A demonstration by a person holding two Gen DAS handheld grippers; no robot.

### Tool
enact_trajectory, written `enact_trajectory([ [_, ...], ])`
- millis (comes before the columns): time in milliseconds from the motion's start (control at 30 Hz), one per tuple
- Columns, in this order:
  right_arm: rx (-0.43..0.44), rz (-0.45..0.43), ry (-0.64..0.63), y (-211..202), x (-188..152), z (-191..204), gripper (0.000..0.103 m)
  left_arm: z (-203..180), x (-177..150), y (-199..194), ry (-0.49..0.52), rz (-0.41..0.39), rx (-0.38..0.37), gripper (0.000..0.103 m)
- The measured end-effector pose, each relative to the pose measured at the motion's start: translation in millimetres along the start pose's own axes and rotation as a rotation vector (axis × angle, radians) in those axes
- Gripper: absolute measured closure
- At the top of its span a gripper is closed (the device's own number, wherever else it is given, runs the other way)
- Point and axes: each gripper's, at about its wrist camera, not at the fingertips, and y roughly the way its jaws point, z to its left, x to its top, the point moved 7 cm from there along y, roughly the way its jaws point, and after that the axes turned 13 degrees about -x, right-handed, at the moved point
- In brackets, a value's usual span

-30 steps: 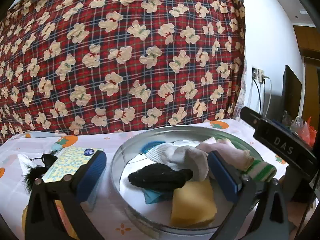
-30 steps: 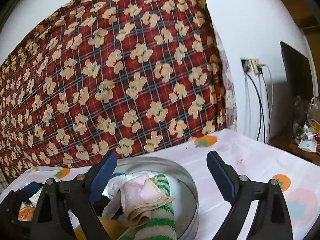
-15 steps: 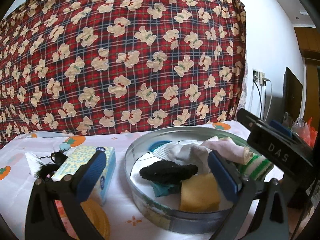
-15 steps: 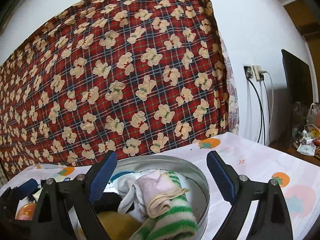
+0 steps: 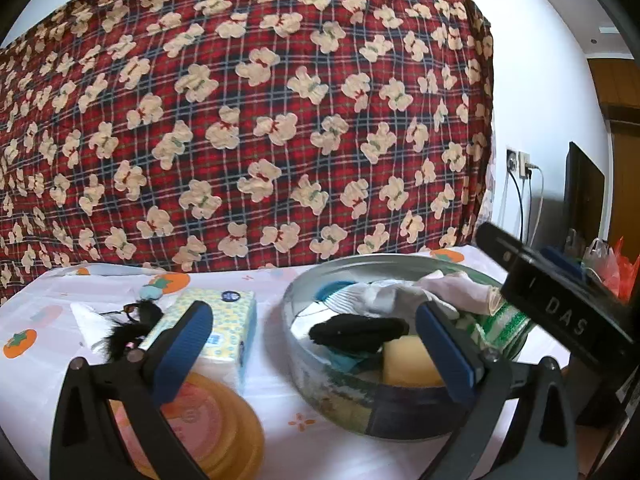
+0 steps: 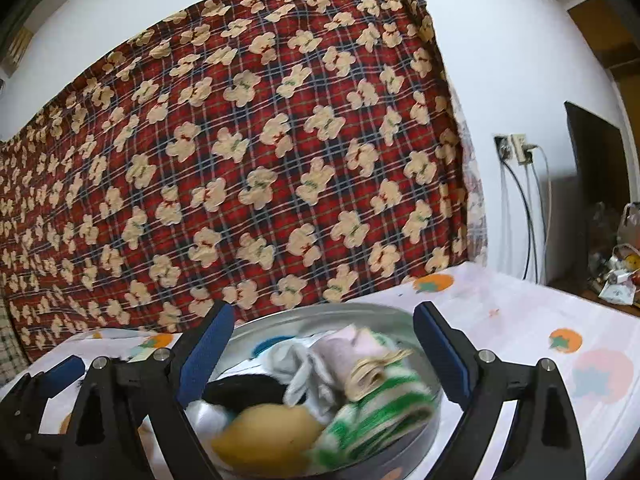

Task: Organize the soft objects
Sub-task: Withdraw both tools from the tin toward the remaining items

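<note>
A round metal tin [image 5: 320,384] [image 6: 304,316] holds soft things: a yellow sponge [image 5: 408,364] [image 6: 268,436], a black sock [image 5: 360,330] [image 6: 244,390], a white sock [image 5: 376,294] [image 6: 304,368], a pink cloth [image 5: 456,284] [image 6: 352,346] and a green-striped cloth [image 5: 508,320] [image 6: 380,412]. My left gripper [image 5: 314,346] is open and empty, in front of the tin. My right gripper [image 6: 322,354] is open and empty above the tin. The right gripper's body [image 5: 560,312] shows at the right of the left wrist view.
A tissue pack [image 5: 224,320], a black furry item [image 5: 128,326] and a yellow round lid [image 5: 208,424] lie left of the tin on the white tablecloth [image 5: 280,440]. A red bear-print blanket [image 5: 240,120] hangs behind. A dark screen [image 6: 596,184] and clutter stand at the right.
Both grippers have drawn back and risen from the tin, so it sits lower and farther in both views. The yellow lid has come into the left wrist view. Both stay open.
</note>
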Motion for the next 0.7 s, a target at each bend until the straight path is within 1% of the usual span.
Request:
enact_trajectory([
  [133,0.03,0.006,-0.013,-8,-5,17,0.01,11,1,-12,-0.004,-0.022,0.011,0.0],
  [333,0.084,0.015,-0.022,-18,-13,48,0.01,31,0,-27,-0.009,-0.033,0.038,0.0],
  [700,0.179,0.038,-0.021,-32,-28,109,0.01,89,-4,-49,-0.062,-0.035,0.112,0.0],
])
